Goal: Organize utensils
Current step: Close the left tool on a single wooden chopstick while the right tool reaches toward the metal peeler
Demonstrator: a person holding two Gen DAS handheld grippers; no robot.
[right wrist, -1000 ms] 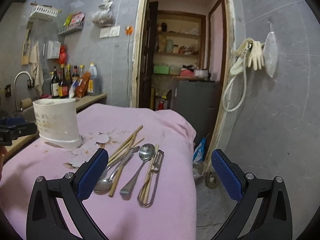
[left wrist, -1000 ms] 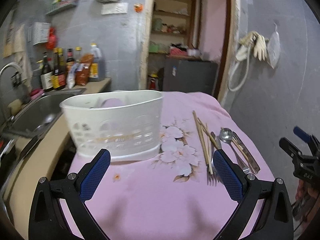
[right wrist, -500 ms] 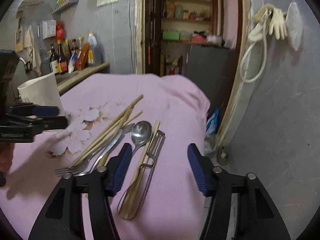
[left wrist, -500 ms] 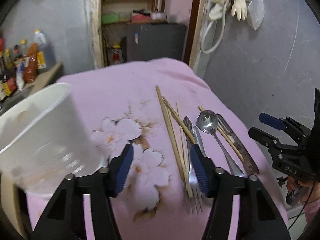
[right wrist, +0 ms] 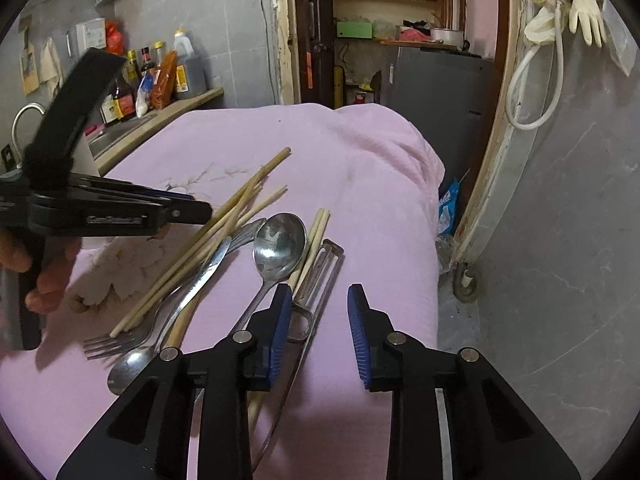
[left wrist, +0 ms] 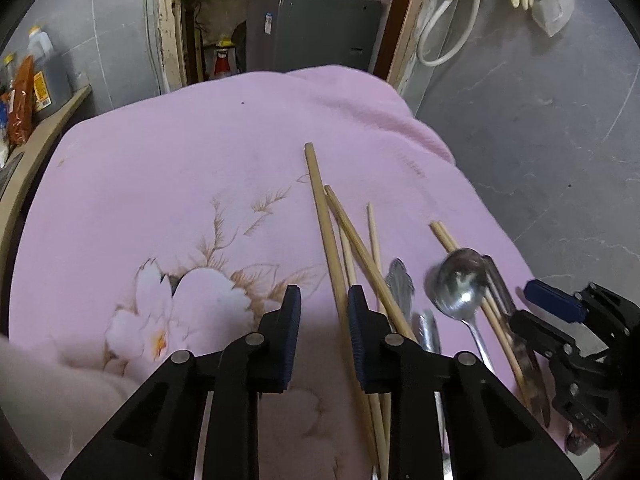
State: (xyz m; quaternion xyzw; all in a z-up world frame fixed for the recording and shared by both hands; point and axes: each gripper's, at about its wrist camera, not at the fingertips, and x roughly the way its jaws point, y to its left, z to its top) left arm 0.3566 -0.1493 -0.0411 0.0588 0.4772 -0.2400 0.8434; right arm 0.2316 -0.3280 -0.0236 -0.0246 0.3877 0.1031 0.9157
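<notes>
Chopsticks first: centre closing, empty left gripper [left wrist: 320, 300] over long pale wooden chopstick [left wrist: 320, 200] left of steel spoon [left wrist: 460, 284]; keep closing, empty right gripper [right wrist: 316, 300] clear.

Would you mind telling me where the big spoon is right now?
The spoon lies bowl-up on the pink cloth, mid-frame in the right wrist view, between the knife on its left and the peeler on its right.

Black gripper [left wrist: 324, 312], ribbed blue pads [left wrist: 294, 320]
</notes>
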